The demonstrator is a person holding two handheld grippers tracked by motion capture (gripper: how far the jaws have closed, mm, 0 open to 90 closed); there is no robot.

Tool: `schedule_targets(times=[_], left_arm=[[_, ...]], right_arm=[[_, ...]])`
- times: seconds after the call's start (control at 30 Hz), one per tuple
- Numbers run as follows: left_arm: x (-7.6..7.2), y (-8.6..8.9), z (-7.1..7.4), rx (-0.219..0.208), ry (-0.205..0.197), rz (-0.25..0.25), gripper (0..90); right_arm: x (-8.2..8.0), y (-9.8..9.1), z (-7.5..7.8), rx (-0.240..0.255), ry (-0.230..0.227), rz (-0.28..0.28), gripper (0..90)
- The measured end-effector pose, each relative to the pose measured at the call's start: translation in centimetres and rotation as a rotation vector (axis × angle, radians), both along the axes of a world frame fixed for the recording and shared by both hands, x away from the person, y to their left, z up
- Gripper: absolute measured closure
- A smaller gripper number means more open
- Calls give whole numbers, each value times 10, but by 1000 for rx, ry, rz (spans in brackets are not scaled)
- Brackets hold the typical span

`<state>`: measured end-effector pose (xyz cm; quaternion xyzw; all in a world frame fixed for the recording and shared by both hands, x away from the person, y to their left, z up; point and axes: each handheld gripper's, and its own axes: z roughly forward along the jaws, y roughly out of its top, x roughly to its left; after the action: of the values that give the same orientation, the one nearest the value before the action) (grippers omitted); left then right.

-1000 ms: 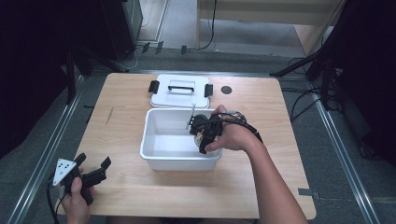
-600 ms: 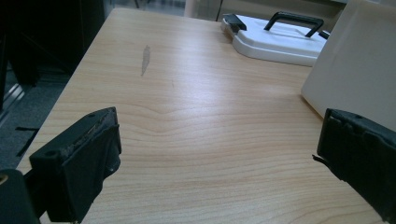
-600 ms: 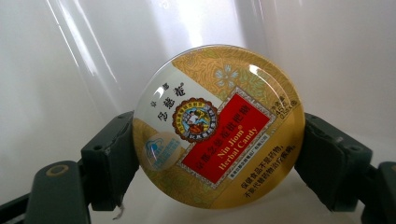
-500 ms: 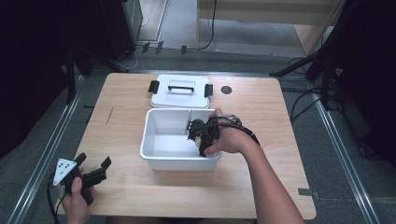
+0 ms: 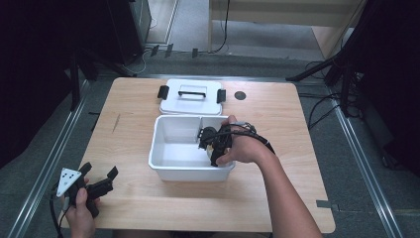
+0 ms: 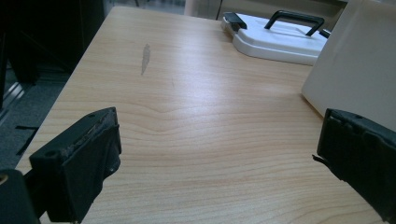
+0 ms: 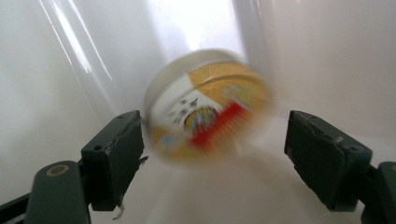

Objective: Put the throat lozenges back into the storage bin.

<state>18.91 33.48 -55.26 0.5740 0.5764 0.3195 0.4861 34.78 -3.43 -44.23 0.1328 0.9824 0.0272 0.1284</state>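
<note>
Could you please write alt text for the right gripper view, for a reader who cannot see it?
A blurred round tin with a yellow, red and white label lies inside a white bin, between the two black jaws of the right gripper. The left jaw is at the tin's edge; the right jaw stands clear of it.

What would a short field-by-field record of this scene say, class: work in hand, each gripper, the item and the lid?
Work: right gripper reaches into the white bin
Item: round tin with a yellow and red label, blurred, between the jaws; right jaw apart from it, left jaw contact unclear
Left gripper: open, over bare table
Lid: off, lying behind the bin
</note>
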Motion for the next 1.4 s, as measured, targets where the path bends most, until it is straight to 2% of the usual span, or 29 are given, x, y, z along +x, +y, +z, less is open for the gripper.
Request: schedule_targets(times=[0.13,0.23,0.3,0.37,0.57,0.7,1.07,1.4], left_arm=[[0,0,0,1,0,-2,0],[0,0,0,1,0,-2,0],[0,0,0,2,-1,-2,0],[0,0,0,1,-1,-2,0],[1,0,0,2,3,-4,0],[0,0,0,-3,0,-7,0],[0,0,0,-9,-2,-3,0],[0,0,0,-10,-3,-3,0]], right_arm=[[-1,-2,6,23,11,-4,204],[-2,-3,9,37,9,-5,265],[-1,-6,14,56,11,-21,348],[-1,-6,16,64,15,-27,361],[2,-16,36,153,28,-94,495],[1,-21,46,187,44,-121,542],[-11,-43,75,221,35,-148,577],[-14,-77,87,239,12,-203,565]])
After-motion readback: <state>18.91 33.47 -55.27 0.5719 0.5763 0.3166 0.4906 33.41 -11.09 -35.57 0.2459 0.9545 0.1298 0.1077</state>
